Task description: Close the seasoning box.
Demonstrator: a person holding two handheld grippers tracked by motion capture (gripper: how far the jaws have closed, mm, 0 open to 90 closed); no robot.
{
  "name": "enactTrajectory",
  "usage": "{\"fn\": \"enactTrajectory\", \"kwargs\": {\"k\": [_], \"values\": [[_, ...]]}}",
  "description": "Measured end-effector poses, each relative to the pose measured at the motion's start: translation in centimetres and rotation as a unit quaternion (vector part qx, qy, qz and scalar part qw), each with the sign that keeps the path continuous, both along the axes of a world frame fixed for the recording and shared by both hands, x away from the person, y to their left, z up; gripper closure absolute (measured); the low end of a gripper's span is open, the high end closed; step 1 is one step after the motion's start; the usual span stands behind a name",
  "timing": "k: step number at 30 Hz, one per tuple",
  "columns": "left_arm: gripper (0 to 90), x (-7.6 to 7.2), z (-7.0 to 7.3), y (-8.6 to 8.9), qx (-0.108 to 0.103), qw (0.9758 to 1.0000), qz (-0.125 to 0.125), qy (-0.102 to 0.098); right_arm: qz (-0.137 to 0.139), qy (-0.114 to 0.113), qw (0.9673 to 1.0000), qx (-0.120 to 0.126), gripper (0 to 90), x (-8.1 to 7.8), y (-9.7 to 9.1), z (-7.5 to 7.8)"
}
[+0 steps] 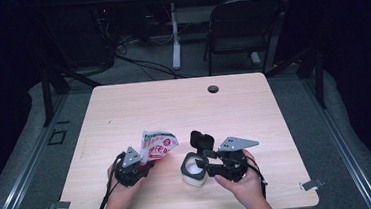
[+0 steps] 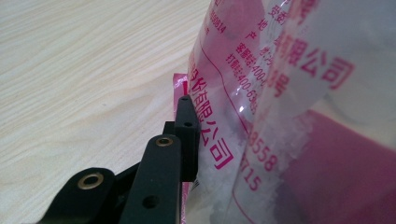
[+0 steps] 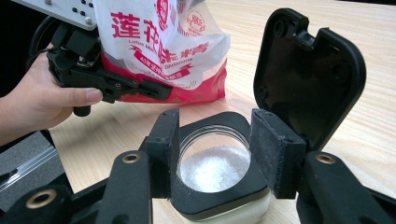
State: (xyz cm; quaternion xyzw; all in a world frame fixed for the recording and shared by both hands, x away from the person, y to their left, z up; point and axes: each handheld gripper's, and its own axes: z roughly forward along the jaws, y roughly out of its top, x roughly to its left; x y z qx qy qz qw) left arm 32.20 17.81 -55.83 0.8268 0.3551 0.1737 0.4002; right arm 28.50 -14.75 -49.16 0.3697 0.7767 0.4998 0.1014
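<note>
A clear and red bag of white crystals point(image 1: 157, 143) with red print stands tilted at the table's front left, and my left gripper point(image 1: 145, 163) is shut on its lower edge. In the left gripper view one black finger point(image 2: 188, 140) presses against the bag point(image 2: 303, 116); the other is hidden behind it. My right gripper point(image 1: 202, 164) is shut on a small white container point(image 1: 192, 179) with a black top. Its jaws point(image 3: 219, 140) clamp the container point(image 3: 215, 165), which holds white crystals. The black flip lid point(image 3: 308, 74) stands open. The bag point(image 3: 168, 46) and the left gripper point(image 3: 154, 88) are just beyond the container.
The light wooden table point(image 1: 173, 105) has a round cable hole point(image 1: 213, 89) near its far edge. A folding chair point(image 1: 240, 25) and a white desk leg point(image 1: 175, 40) stand on the floor beyond it. Dark floor surrounds the table.
</note>
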Motion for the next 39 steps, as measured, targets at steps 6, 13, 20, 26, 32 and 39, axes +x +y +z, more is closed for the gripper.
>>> {"fn": "enactTrajectory", "kwargs": {"k": [6, 13, 20, 26, 32, 39], "values": [[75.9, 0.2, 0.1, 0.3, -0.006, 1.0, 0.007, -0.002, -0.004, -0.001, 1.0, -0.002, 53.1, 0.0, -0.1, -0.1], [76.0, 0.3, 0.2, 0.7, -0.012, 0.9998, 0.014, 0.0, -0.007, -0.001, 1.0, -0.004, 53.2, 0.1, -0.3, -0.1], [76.0, 0.2, 0.8, 1.7, -0.019, 0.9993, 0.031, -0.006, -0.01, -0.002, 1.0, -0.001, 53.2, 0.2, -0.3, 0.0], [76.1, 0.2, 1.2, 3.2, -0.027, 0.9979, 0.059, -0.008, -0.007, 0.0, 1.0, 0.001, 53.1, 0.3, 0.0, -0.1], [76.0, 0.3, 1.7, 4.9, -0.037, 0.9946, 0.096, -0.012, -0.007, 0.0, 1.0, 0.004, 53.1, 0.6, 0.1, 0.0], [76.0, 0.4, 1.9, 7.1, -0.039, 0.9886, 0.145, -0.013, -0.004, 0.001, 1.0, 0.004, 53.1, 0.7, 0.1, 0.0]]}}
